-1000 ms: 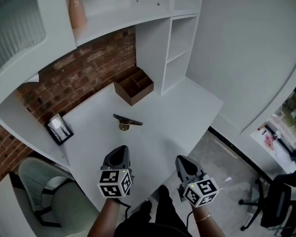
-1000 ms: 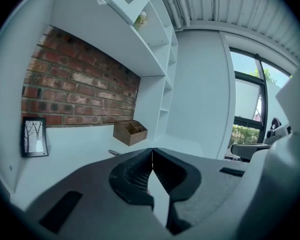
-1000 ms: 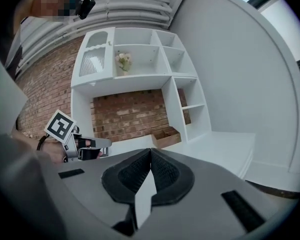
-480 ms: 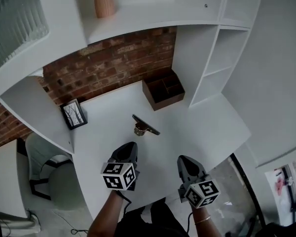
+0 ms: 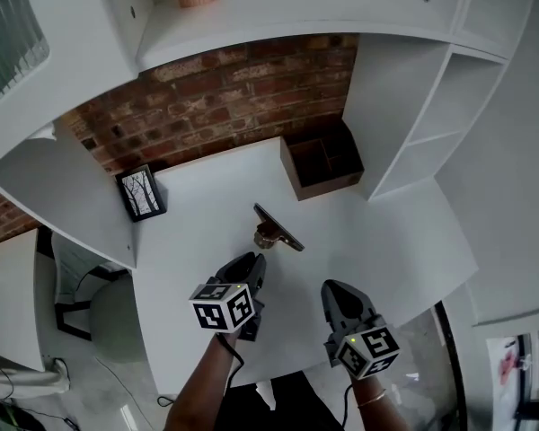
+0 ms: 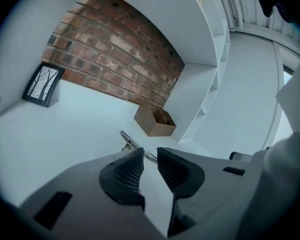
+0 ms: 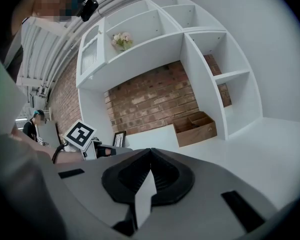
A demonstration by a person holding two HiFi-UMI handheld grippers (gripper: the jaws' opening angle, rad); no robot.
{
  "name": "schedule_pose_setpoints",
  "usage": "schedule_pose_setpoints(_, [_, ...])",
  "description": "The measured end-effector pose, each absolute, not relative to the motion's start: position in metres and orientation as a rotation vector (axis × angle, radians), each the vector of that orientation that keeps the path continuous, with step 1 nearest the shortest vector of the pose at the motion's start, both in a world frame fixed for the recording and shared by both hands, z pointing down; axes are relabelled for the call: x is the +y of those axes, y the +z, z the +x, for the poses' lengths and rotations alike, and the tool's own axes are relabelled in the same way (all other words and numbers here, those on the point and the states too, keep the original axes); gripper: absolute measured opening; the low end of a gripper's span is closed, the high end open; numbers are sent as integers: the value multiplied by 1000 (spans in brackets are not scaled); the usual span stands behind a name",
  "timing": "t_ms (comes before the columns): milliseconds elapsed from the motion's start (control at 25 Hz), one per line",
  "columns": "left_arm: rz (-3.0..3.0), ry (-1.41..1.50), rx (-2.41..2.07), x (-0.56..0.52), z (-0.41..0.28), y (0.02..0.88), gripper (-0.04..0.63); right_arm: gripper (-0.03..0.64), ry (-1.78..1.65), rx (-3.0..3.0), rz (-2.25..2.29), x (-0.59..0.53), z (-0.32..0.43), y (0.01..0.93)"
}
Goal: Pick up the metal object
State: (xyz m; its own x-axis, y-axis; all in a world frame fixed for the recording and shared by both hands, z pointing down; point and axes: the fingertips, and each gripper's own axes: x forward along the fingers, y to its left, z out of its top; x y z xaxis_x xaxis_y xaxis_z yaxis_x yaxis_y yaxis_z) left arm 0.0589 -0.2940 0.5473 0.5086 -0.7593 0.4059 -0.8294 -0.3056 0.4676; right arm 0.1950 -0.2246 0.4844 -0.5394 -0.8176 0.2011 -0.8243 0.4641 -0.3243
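White counter (image 5: 207, 232) carries the metal object (image 5: 277, 230), which lies near its middle, just ahead of my left tongs (image 5: 251, 261). Their jaws stand slightly apart with nothing between them. My right tongs (image 5: 331, 288) hover near the counter's front edge, jaws pressed together, empty. A wooden box (image 5: 323, 162) sits beyond the object.

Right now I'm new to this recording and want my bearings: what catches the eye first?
The red brick wall stands out against the white desk and shelving. Mid-desk lies a slim metal object, with a brown wooden organizer box behind it by the wall. The left gripper, jaws apart, points at the metal object; the right gripper is shut.
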Motion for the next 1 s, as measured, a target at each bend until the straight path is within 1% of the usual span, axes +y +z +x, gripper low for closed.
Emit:
schedule_pose_setpoints(280, [1939, 35, -1251, -327, 57, 571, 92, 5, 624, -2661, 1394, -252, 182, 501])
schedule_pose_setpoints(480, [1888, 44, -1224, -346, 61, 582, 101, 5, 629, -2645, 1373, -268, 179, 508])
schedule_pose_setpoints(1000, [1734, 13, -1161, -375, 74, 602, 97, 5, 681, -2633, 1368, -287, 179, 515])
